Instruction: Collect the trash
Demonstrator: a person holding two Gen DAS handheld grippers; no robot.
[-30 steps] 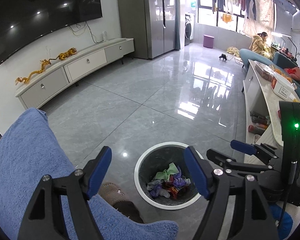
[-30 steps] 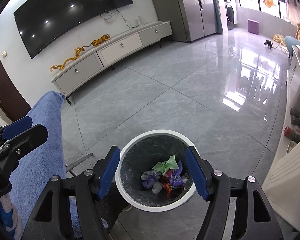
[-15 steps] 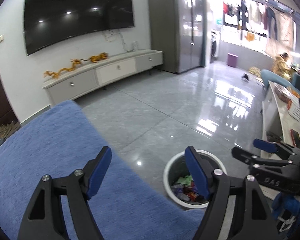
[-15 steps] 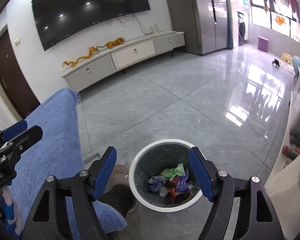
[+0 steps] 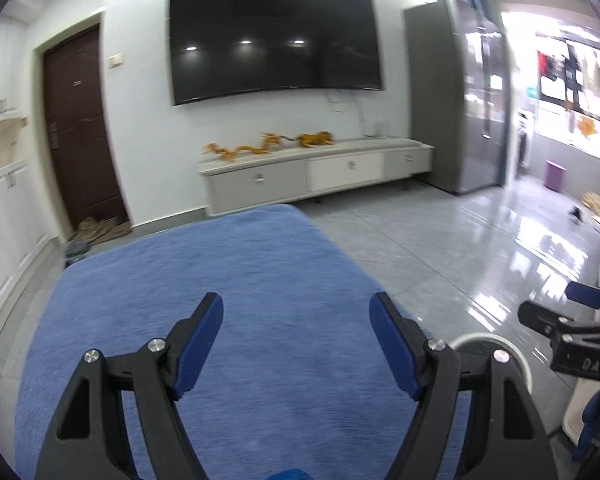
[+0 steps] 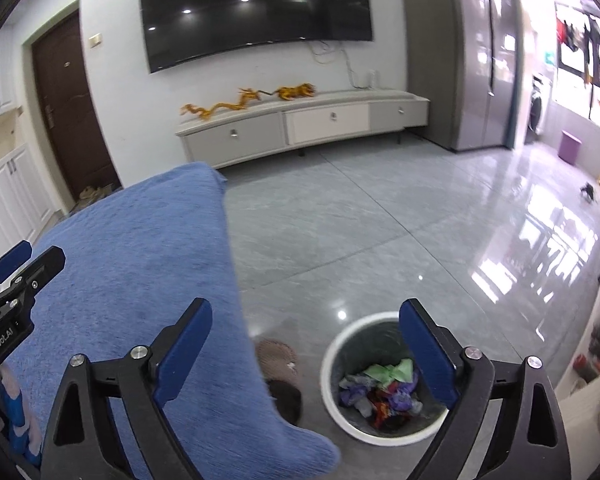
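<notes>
A white-rimmed trash bin (image 6: pixel 342 364) stands on the floor beside the blue-covered surface (image 6: pixel 140 288). It holds crumpled wrappers (image 6: pixel 380 390) in green, purple and red. My right gripper (image 6: pixel 306 346) is open and empty, above the gap between the blue cover and the bin. My left gripper (image 5: pixel 296 338) is open and empty over the blue cover (image 5: pixel 240 300). Only the bin's rim (image 5: pixel 500 340) shows in the left wrist view. Each gripper shows at the edge of the other's view.
A brown slipper (image 6: pixel 278 364) lies on the floor between the cover and the bin. A low TV cabinet (image 5: pixel 316 172) with gold dragon figures stands under a wall TV. A dark door (image 5: pixel 82 128) is at the left. Glossy grey tiles stretch right.
Both grippers have lifted and swung left, away from the bin. The left view now faces the blue cover and the TV wall; the bin has slid to the lower right.
</notes>
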